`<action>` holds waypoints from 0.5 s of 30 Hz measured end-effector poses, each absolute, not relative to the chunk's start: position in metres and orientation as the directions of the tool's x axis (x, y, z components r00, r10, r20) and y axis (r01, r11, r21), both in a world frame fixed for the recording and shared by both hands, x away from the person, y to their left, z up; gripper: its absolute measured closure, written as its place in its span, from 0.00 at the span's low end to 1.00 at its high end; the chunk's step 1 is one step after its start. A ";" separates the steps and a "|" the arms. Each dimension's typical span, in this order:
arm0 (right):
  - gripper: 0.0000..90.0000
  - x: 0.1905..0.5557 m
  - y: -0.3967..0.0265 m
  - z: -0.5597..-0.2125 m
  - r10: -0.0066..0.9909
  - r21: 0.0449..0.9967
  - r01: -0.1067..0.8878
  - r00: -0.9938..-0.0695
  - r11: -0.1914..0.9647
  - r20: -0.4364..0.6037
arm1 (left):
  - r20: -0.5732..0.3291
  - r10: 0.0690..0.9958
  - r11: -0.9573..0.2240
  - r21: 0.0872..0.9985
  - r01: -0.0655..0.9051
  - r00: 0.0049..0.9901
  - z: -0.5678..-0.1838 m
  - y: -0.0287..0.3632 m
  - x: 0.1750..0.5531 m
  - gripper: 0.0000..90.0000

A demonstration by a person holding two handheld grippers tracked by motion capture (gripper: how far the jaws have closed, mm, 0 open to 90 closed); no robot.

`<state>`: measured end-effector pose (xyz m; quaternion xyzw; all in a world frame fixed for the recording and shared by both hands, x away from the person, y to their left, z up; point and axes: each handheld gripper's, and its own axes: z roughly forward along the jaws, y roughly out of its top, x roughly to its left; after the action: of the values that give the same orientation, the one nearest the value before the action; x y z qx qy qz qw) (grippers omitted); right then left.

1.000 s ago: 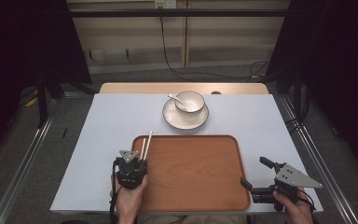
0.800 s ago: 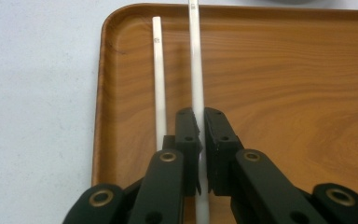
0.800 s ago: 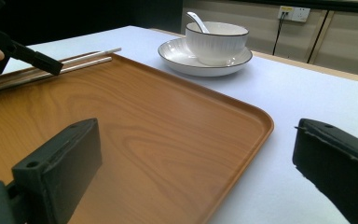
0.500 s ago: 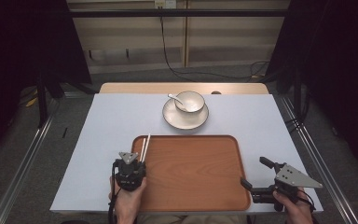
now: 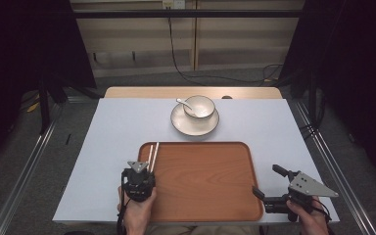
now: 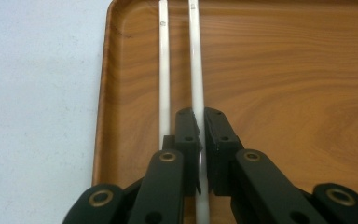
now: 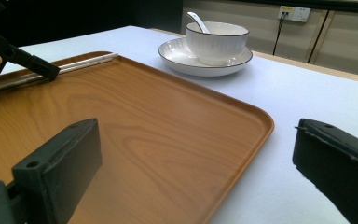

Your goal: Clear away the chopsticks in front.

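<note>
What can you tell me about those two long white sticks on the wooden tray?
The two thin white chopsticks look smooth and glossy, each with a tiny mark near its far end. They lie flat, side by side, along the left edge of the brown wooden tray. The left gripper is shut on the right-hand stick; the other lies just beside its jaws.

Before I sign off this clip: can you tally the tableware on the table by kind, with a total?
Chopsticks: 2
Tray: 1
Plate: 1
Bowl: 1
Spoon: 1
Total: 6
</note>
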<state>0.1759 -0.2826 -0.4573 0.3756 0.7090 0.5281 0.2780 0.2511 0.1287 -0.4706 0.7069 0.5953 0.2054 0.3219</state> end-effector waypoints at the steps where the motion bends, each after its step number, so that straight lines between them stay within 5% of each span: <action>1: 0.01 0.176 -0.283 -0.457 0.824 0.958 0.236 -0.566 0.162 0.000 | -0.087 0.974 -0.090 0.701 0.708 0.210 -0.471 0.129 0.251 0.95; 15: 0.01 0.177 -0.284 -0.457 0.828 0.958 0.240 -0.560 0.156 0.005 | -0.059 0.975 -0.113 0.704 0.701 0.216 -0.471 0.123 0.251 0.94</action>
<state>0.1765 -0.2836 -0.4575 0.3773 0.7077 0.5286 0.2782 0.2507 0.1227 -0.4711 0.7135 0.5871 0.2176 0.3145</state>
